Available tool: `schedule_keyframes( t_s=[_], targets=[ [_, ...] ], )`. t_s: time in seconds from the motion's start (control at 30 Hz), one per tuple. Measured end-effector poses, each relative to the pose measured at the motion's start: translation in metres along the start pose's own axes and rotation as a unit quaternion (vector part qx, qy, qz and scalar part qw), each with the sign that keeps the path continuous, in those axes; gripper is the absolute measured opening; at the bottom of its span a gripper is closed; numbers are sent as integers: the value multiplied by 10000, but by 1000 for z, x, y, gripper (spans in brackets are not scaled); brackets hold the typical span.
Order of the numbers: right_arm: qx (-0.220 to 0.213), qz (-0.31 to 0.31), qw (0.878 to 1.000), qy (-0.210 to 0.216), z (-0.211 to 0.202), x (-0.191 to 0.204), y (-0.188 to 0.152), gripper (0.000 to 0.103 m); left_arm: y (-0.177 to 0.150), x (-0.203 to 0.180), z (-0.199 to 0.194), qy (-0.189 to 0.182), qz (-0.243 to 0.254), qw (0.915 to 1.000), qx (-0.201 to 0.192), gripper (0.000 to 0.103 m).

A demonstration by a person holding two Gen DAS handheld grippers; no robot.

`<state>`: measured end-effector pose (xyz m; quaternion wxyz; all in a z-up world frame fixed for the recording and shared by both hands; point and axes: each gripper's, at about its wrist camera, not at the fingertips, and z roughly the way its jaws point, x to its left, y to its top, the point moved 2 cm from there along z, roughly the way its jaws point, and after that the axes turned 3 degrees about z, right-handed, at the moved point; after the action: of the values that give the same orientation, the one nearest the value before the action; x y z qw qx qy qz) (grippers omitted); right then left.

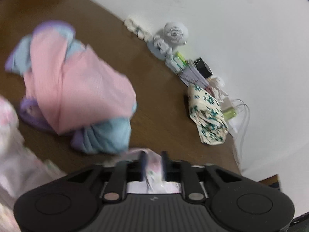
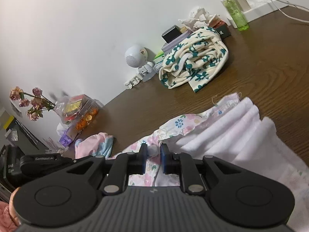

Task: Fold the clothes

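Brown counter (image 2: 251,73) bears the floral garment (image 2: 181,123); both grippers, left gripper (image 1: 153,166) and right gripper (image 2: 153,154), clamp its edge and should pull evenly.

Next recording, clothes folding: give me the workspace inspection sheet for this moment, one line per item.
Surface: brown wooden table, against a white wall.
Job's things: pastel floral garment with white lining, in front of both grippers; pink-and-blue garment bunched up; cream garment with teal flowers crumpled near the wall.
Clutter: round white speaker figure, black box on books, crumpled tissue, green spray bottle, snack packets, dried flowers.
Grippers: left gripper has floral cloth between its jaws, blurred, grip unclear; right gripper closed on a fold of the floral garment.
Cables: white cable to a power strip.
Surroundings: dark equipment at the right view's left edge.
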<state>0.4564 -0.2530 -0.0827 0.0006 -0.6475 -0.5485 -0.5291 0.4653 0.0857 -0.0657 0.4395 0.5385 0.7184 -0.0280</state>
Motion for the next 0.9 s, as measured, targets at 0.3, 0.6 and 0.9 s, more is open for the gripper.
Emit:
schedule_keyframes(
  t_s=[0.3,0.6,0.9],
  targets=[
    [56,-13,10000,27,3,-3,1,14,-47,-44,-3,437,2173,9723,742,38],
    [43,33,10000,20,4,-10,1,14,-64,-50,-5,1198,2983,9448,628,0],
    [-30,-56,10000,-20,4,-10,0,14,-56,-42,-12,855,2584,9604,601,27]
  ],
)
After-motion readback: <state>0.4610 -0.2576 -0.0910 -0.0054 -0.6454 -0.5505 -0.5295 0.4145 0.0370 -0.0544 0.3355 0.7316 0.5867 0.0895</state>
